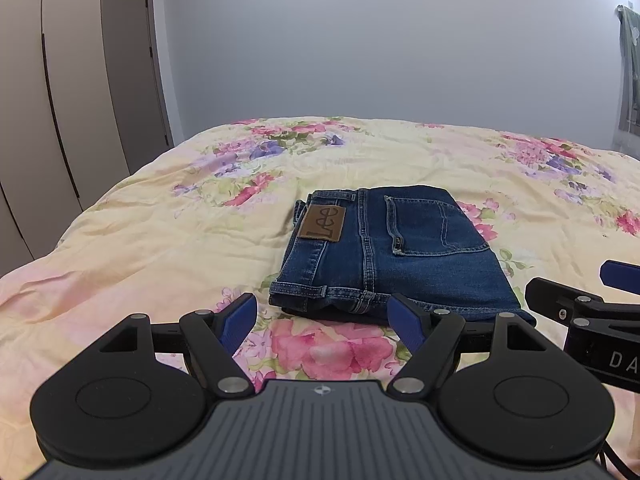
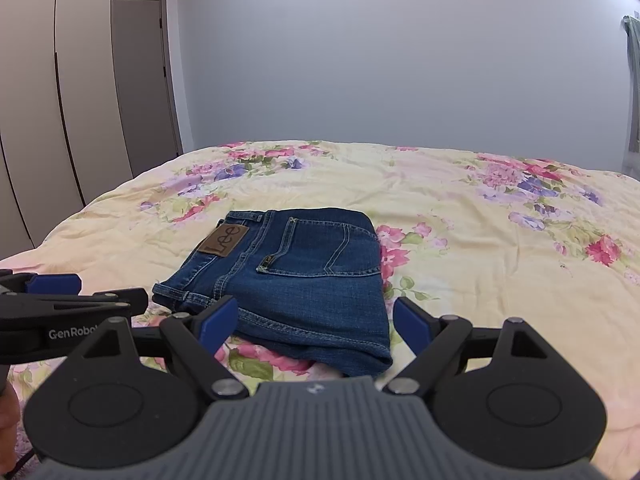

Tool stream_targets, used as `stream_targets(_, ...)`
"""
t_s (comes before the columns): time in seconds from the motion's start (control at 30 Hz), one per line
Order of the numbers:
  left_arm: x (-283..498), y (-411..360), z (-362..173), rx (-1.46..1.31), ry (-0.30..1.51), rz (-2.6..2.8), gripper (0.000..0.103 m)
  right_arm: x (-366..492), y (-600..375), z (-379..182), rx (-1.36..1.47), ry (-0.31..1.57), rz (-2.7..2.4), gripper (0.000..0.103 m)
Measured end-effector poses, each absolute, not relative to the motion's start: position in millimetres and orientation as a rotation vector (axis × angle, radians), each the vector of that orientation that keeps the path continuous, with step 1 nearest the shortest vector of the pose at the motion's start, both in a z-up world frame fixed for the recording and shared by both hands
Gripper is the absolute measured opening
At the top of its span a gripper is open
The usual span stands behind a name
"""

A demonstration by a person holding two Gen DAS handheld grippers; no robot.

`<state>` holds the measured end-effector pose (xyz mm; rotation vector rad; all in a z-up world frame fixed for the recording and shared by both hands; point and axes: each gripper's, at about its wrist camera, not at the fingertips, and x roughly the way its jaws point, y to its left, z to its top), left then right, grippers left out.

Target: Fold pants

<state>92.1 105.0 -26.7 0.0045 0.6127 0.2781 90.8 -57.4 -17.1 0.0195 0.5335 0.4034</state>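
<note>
A plain pale wall backs the room, with tall flat wardrobe doors and a grey door on the left side; a bed fills the foreground, covered by a soft, faintly rumpled cream quilt printed with pink and purple flowers. The pants, dark blue denim with orange-tan stitching, lie folded into a compact, roughly rectangular stack near the middle of the quilt, seat side up; 1 patch pocket and a brown leather-look label show on top, with the belt-looped waistband running along the left edge. The left gripper, black jointed links tipped with blue pads, hangs with its jaws spread wide and nothing between them, just short of the near edge of the denim. The right gripper stands likewise spread and empty, its 2 blue pads flanking the stack's near corner in its own view; whether they touch the cloth cannot be told.
</note>
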Motion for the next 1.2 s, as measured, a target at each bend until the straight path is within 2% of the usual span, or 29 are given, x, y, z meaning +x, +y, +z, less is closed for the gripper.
stream_targets(1.2, 90.2, 101.1, -21.9, 0.001, 0.607, 0.262, 0.087, 90.4, -58.5, -16.0, 0.012, 0.540, 0.392, 0.081)
